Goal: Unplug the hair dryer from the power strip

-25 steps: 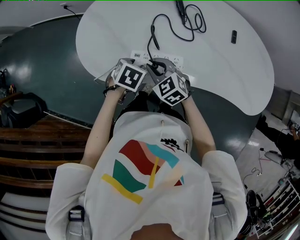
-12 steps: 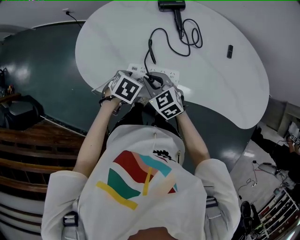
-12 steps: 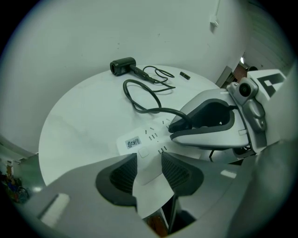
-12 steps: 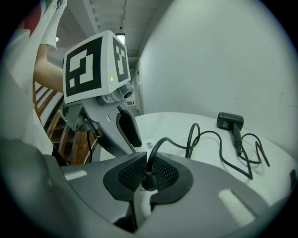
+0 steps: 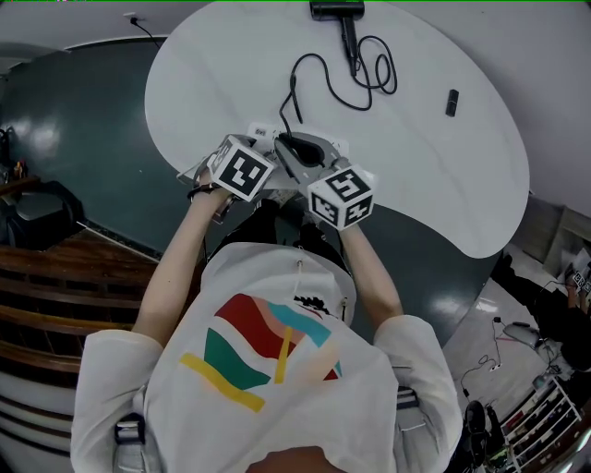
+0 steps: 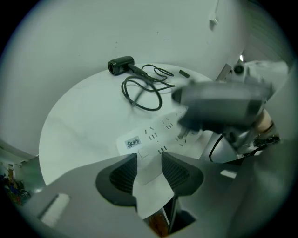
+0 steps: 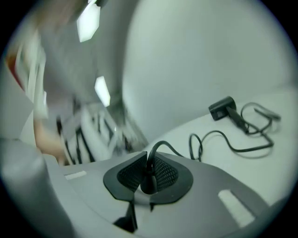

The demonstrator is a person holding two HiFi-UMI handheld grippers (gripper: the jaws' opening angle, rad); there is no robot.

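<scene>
The white power strip [image 6: 153,135] lies at the near edge of the white table [image 5: 443,175]. My left gripper [image 6: 149,169] points steeply down, and its pads [image 6: 122,174] grip the strip's near end from both sides. My right gripper [image 7: 148,173] is shut on the black plug [image 7: 148,180] and holds it in the air above the strip; the prongs are hidden. In the left gripper view it shows as a blur over the sockets. From the plug the black cord [image 5: 319,74] loops across the table to the black hair dryer [image 5: 337,9] at the far edge.
A small black object [image 5: 451,102] lies on the table's far right. The table's curved edge runs just beside the strip, with dark floor [image 5: 83,129] beyond it. A wooden bench [image 5: 55,286] stands to the left, and cables and gear [image 5: 545,369] clutter the floor at right.
My right gripper has risen and rolled with the plug in its jaws, moving away from the strip. My left gripper has stayed on the strip.
</scene>
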